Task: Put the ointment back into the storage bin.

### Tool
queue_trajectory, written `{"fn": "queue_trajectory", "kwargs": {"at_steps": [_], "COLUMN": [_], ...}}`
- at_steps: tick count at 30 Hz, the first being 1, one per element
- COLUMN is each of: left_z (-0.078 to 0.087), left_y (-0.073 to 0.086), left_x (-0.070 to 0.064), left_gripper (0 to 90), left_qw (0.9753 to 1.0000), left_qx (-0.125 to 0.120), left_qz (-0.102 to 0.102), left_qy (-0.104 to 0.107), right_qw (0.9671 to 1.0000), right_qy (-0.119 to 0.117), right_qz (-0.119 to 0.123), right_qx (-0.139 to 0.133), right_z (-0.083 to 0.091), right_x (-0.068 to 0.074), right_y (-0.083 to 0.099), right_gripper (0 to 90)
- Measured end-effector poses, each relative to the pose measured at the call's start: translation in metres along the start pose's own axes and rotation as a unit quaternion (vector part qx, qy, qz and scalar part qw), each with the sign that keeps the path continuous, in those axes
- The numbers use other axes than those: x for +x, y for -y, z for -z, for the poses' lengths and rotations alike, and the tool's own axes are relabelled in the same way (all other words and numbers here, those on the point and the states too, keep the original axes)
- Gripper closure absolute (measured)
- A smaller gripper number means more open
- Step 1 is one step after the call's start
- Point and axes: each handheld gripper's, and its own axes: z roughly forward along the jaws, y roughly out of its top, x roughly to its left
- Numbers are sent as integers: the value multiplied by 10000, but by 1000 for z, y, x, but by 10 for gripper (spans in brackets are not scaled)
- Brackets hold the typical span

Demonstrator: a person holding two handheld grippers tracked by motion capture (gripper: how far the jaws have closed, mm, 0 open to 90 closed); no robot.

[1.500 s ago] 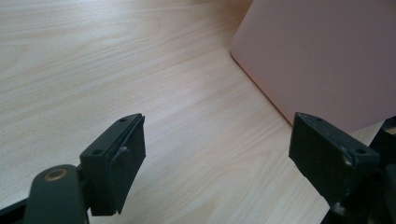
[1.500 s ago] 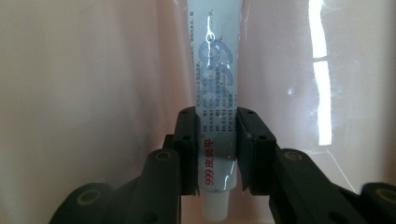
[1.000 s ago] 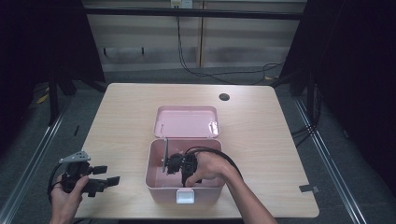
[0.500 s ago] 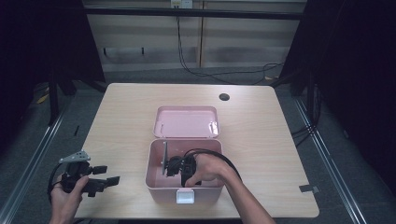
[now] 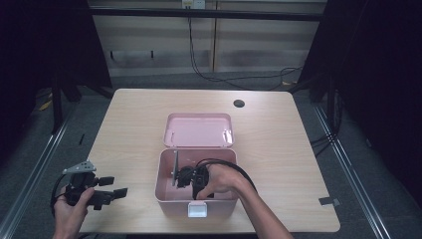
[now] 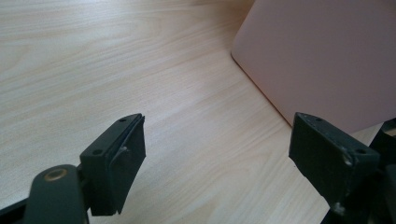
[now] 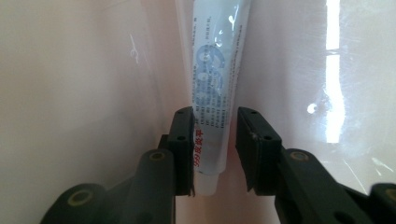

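Pale wood-grain table (image 5: 278, 149) carries one pink box (image 5: 164, 186) near its front edge, lid (image 5: 199, 130) swung open and lying flat behind the body. Bare tabletop lies to the left, right and far side of the box; a dark round hole (image 5: 239, 103) sits near the far edge, well apart from the box.

The left gripper (image 5: 112, 186) is held in the left hand (image 5: 69, 206) at the front left corner of the table, beside the box and apart from it. Its jaws stand wide apart with nothing between them. In the left gripper view the box wall (image 6: 327, 60) lies ahead and to the right, with bare wood beneath the jaws.

The right gripper (image 5: 180, 177) is inside the box, held by the right hand (image 5: 221, 180). In the right gripper view its jaws are nearly closed around a white tube (image 7: 215, 93) printed in blue and red (the cap end points toward the camera). The left jaw appears to touch the tube; a narrow gap remains at the right jaw, so a firm grip is not confirmed. The tube lies along the pink floor of the box, close to a wall.

In the high view a thin grey strip (image 5: 174, 167) shows inside the box just left of the right gripper.
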Motion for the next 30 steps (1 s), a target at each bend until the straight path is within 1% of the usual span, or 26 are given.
{"fn": "queue_trajectory", "kwargs": {"at_steps": [4,6,9,10,11,14,16,17,19,21,24,25,27,29,30], "left_z": [0,0,0,0,0,0,0,0,0,0,0,0,0,0,0], "left_y": [0,0,0,0,0,0,0,0,0,0,0,0,0,0,0], "left_x": [0,0,0,0,0,0,0,0,0,0,0,0,0,0,0], "left_gripper": [186,186,186,186,186,186,186,186,186,186,186,186,186,186,186], "left_qw": [10000,10000,10000,10000,10000,10000,10000,10000,10000,10000,10000,10000,10000,10000,10000], "left_qx": [1,2,3,1,2,29,40,39,18,19,15,16,17,22,22], "left_qz": [0,0,-1,0,0,-28,-42,-49,-10,-10,-15,-16,-20,-21,-21], "left_qy": [-5,-6,-3,-2,-4,-15,-4,-11,-10,-8,-18,-10,-10,-9,-9], "right_qw": [10000,10000,9999,9999,9999,9998,9997,9997,9995,9992,9992,9989,9989,9987,9987], "right_qy": [20,40,20,32,27,98,109,156,186,196,183,199,189,277,277], "right_qz": [-57,-31,-126,-68,-63,-141,-130,-125,-151,-203,-209,-271,-254,-266,-266], "right_qx": [-42,-70,-73,-71,-87,-137,-163,-160,-203,-269,-289,-340,-359,-340,-340], "right_z": [2,2,5,5,6,11,13,14,19,21,23,25,27,29,29], "right_x": [0,0,1,1,1,2,2,2,3,4,4,4,4,4,4], "right_y": [1,1,3,3,3,5,6,6,9,11,12,14,16,17,17], "right_gripper": [658,656,652,652,647,641,637,635,632,632,632,632,628,627,627]}}
